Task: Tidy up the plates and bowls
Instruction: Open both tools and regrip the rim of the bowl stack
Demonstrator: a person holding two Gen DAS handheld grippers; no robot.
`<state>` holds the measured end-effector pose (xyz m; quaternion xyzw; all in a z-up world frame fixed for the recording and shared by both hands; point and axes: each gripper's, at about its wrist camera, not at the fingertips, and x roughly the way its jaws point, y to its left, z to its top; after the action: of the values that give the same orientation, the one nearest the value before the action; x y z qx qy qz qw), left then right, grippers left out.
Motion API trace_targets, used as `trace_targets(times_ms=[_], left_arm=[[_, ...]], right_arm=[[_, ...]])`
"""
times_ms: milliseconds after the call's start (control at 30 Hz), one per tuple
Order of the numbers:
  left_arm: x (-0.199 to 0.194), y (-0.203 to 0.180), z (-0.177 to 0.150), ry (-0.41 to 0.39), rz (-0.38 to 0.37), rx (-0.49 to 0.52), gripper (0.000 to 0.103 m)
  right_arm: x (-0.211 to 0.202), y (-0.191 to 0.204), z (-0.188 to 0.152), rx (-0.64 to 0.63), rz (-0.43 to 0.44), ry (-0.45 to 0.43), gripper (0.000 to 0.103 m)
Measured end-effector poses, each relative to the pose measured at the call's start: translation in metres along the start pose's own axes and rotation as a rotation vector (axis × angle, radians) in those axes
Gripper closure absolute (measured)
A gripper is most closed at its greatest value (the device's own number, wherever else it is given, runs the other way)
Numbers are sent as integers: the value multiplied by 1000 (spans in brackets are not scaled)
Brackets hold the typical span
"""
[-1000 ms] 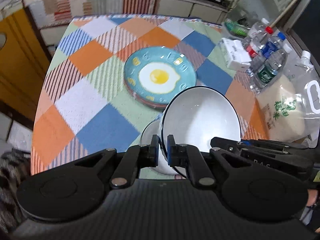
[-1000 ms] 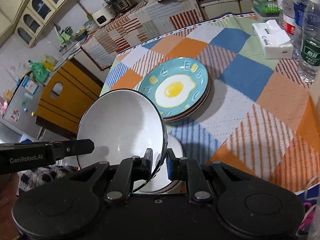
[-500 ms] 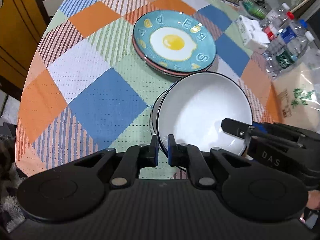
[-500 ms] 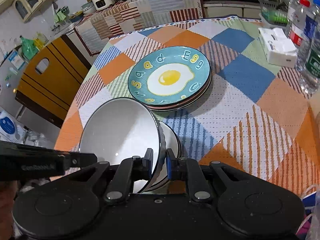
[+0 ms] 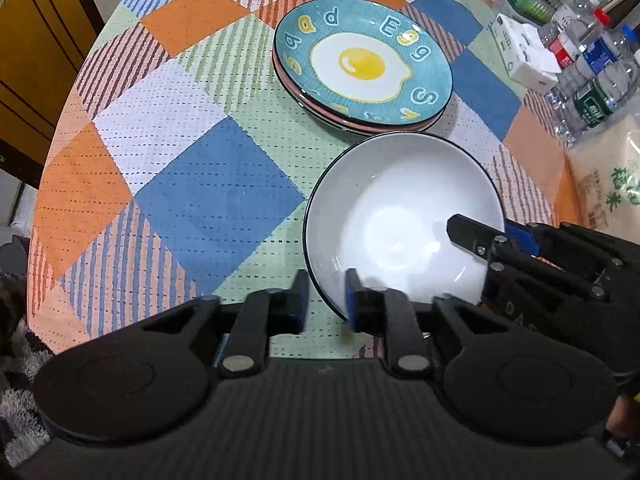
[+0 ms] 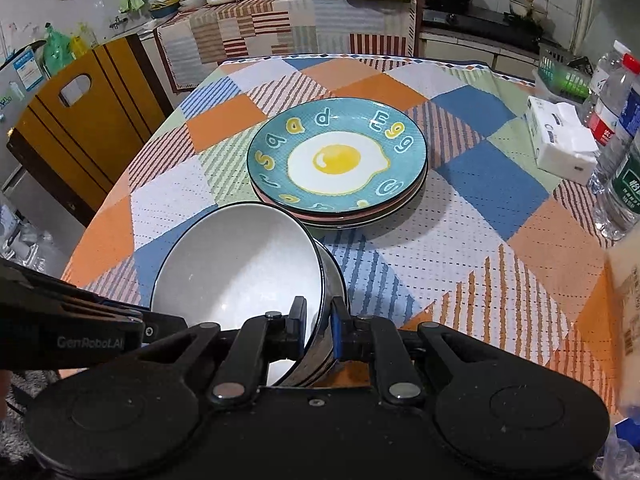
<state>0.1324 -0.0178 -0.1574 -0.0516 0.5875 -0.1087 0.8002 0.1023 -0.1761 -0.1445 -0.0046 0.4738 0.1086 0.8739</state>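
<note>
A white bowl (image 6: 236, 276) sat nested in another bowl (image 6: 334, 284) near the six o'clock edge of the checked worktop (image 5: 192, 184). The left tongs (image 5: 327, 300) stood parted around its rim, apparently letting go; the right tongs (image 6: 318, 328) seemed closed on the opposite rim, though the contact was partly hidden. The egg-patterned plates (image 6: 338, 160) lay stacked at twelve o'clock. Stacking looked nearly done; only release seemed left.
</note>
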Motion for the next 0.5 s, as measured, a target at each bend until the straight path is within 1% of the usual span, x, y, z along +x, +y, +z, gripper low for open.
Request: trace_targets(times_ms=[67, 167, 200, 367, 467, 500], left_arm=[[-7, 2, 1, -19, -14, -7, 73], [-22, 5, 2, -72, -35, 9, 65], [-26, 6, 1, -88, -42, 15, 65], [-40, 19, -3, -128, -64, 8, 65], [-51, 27, -4, -171, -91, 21, 65], [-54, 29, -4, -181, -102, 30, 65]], right_arm=[[0, 3, 0, -17, -12, -9, 87], [-1, 4, 0, -38, -32, -23, 85], [-1, 2, -1, -38, -36, -26, 84], [-6, -4, -1, -35, 5, -19, 83], [-25, -11, -4, -37, 66, -55, 82], [-31, -13, -5, -50, 89, -59, 78]])
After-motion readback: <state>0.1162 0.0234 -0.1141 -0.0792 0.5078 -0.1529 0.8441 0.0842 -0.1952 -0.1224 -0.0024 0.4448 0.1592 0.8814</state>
